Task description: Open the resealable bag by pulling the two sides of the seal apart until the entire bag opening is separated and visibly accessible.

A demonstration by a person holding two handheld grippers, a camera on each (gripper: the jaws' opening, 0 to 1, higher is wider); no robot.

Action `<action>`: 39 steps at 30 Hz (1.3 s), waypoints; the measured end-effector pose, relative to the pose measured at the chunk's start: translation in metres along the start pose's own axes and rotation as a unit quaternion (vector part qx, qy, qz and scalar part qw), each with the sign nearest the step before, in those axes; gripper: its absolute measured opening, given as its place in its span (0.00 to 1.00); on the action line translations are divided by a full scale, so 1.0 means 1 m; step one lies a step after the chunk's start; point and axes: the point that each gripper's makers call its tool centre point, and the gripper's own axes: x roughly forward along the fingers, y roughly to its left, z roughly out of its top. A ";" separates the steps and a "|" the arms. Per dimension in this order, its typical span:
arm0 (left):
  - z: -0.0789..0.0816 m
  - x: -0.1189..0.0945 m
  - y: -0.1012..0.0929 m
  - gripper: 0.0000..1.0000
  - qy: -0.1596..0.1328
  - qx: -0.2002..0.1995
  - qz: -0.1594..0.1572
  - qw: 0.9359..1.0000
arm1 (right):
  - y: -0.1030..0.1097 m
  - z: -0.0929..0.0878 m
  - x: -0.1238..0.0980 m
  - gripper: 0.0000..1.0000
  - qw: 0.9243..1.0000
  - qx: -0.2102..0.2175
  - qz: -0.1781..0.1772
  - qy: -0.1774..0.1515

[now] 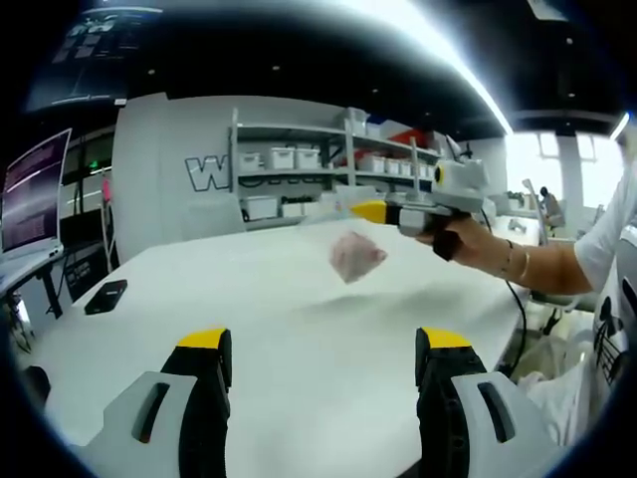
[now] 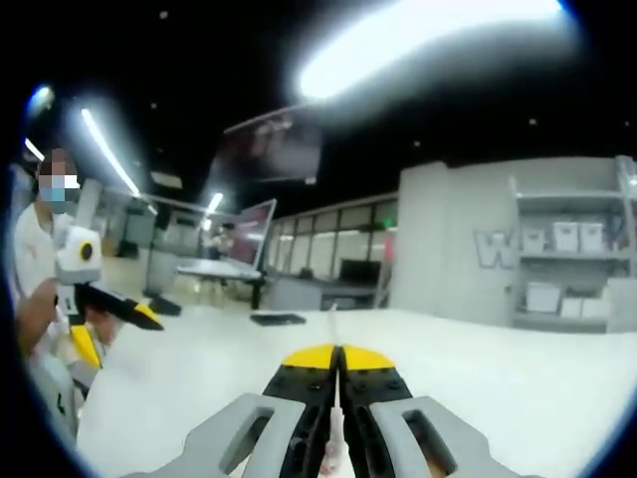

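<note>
A lab: bin-stocked shelving (image 1: 328, 159), monitors (image 1: 35, 189), long white worktable (image 1: 279, 329).

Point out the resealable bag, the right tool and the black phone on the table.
resealable bag (image 1: 355, 256): left gripper view, its pink contents.
right tool (image 1: 370, 211): left gripper view, yellow tip holding the bag's top.
black phone (image 1: 106, 296): left gripper view, its middle.

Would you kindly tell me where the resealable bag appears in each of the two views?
Left gripper view: the resealable bag hangs just right of centre over the white table, held by the right gripper.
Right gripper view: bottom centre, its thin edge pinched between the shut jaws.
Shared landmark: the shelf of white bins against the wall.
</note>
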 end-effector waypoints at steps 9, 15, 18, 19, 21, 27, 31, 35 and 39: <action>0.001 0.000 -0.003 0.75 -0.001 0.001 -0.002 1.000 | 0.006 0.005 -0.011 0.00 1.000 0.002 0.003 -0.007; 0.001 0.000 -0.004 0.75 -0.002 0.001 -0.003 1.000 | 0.011 0.009 -0.020 0.00 1.000 0.001 0.006 -0.011; 0.001 0.000 -0.005 0.75 -0.001 0.001 -0.005 1.000 | 0.014 0.010 -0.025 0.00 1.000 0.002 0.007 -0.013; 0.001 0.000 -0.005 0.75 -0.001 0.001 -0.005 1.000 | 0.015 0.011 -0.026 0.00 1.000 0.001 0.008 -0.013; 0.001 0.001 -0.006 0.75 -0.001 0.001 -0.006 1.000 | 0.018 0.010 -0.029 0.00 1.000 0.000 0.010 -0.012; -0.001 0.002 -0.008 0.74 0.001 0.000 -0.010 1.000 | 0.026 0.013 -0.036 0.00 1.000 0.000 0.015 -0.017; -0.001 0.001 -0.009 0.74 0.001 0.000 -0.011 1.000 | 0.032 0.013 -0.040 0.00 1.000 -0.001 0.020 -0.018; -0.002 0.001 -0.010 0.74 0.002 0.000 -0.013 1.000 | 0.035 0.010 -0.045 0.00 1.000 0.002 0.023 -0.016; -0.003 0.001 -0.012 0.74 0.003 0.000 -0.014 1.000 | 0.036 0.007 -0.051 0.00 1.000 0.008 0.021 -0.014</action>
